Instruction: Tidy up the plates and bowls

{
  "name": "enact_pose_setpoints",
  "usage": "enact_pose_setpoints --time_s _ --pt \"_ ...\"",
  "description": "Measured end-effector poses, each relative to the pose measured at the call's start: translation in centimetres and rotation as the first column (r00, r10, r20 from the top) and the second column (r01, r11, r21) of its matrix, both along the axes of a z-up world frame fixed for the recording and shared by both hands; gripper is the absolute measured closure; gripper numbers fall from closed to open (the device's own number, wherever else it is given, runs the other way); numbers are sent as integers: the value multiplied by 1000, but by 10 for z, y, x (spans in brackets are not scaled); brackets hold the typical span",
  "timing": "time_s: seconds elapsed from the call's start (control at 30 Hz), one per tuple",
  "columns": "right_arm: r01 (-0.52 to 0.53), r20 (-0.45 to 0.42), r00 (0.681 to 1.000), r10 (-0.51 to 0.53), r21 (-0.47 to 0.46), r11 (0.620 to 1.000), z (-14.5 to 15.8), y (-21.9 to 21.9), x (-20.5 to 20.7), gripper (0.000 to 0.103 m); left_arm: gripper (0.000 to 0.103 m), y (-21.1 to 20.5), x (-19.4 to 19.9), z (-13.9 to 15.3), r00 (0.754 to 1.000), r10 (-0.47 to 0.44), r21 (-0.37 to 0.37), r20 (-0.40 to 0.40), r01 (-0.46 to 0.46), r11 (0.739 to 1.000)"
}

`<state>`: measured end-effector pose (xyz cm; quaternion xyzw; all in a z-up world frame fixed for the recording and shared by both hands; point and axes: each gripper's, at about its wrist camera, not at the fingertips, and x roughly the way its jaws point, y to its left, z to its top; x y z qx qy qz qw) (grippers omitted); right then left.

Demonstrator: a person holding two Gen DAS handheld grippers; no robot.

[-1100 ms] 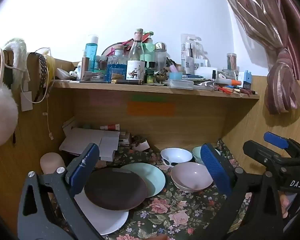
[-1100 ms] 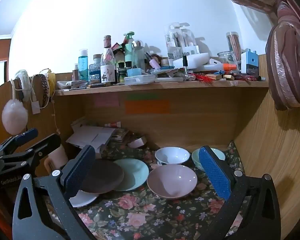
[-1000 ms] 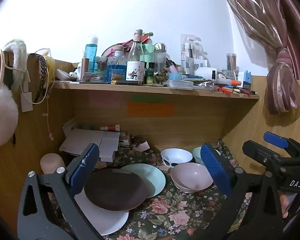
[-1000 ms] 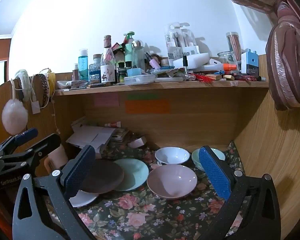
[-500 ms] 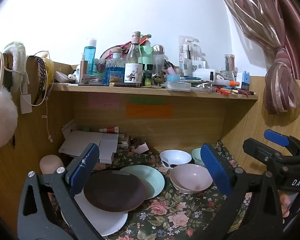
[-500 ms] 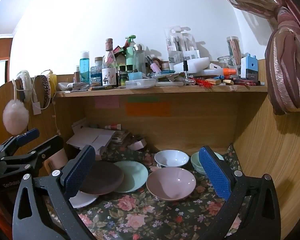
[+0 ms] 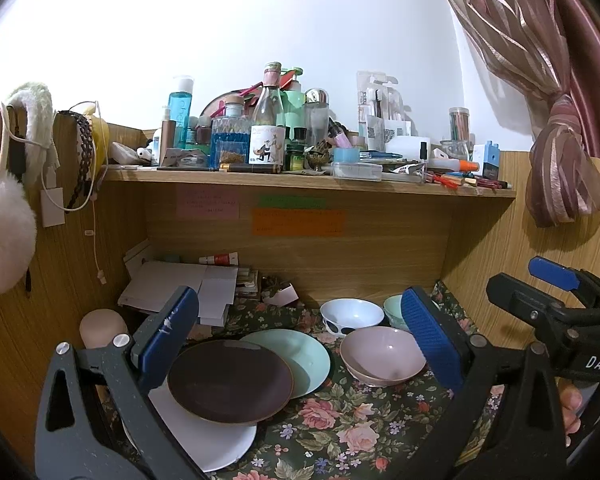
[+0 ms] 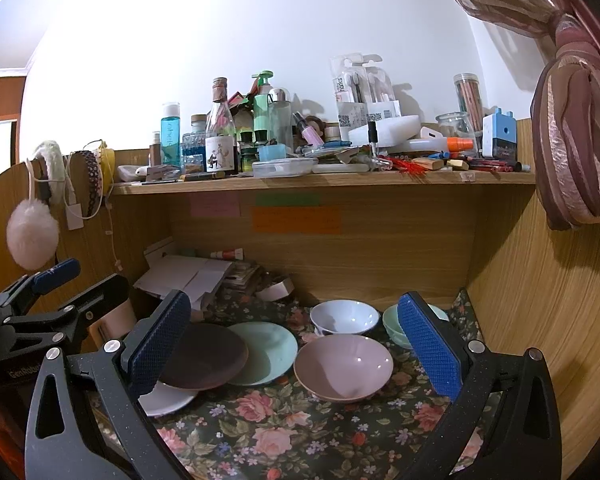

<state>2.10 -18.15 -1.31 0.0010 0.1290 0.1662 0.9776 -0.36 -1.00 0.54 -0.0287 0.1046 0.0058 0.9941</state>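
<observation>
Both your grippers, left gripper and right gripper, gape wide, holding nothing. Pink bowl: directly ahead of your right gripper. Likely rigid, glossy, breakable; pinch its rim.

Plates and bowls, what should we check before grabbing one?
1. Left gripper jaws open and holding nothing: ok.
2. Right gripper jaws open and holding nothing: ok.
3. Brown plate on top of the plate pile, nothing on it: ok.
4. Pink bowl upright with nothing in it: ok.
5. White bowl and green bowl not stacked yet: not ok.
6. White plate lying flat: cannot tell.
</observation>
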Motion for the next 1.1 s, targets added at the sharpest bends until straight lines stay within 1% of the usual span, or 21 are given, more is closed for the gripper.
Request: enact_pose_setpoints --time_s 1.1 --pt "-1 2 1000 1 4 1000 -1 0 1 0 0 2 2 -7 1000 -5 0 -9 5 1000"
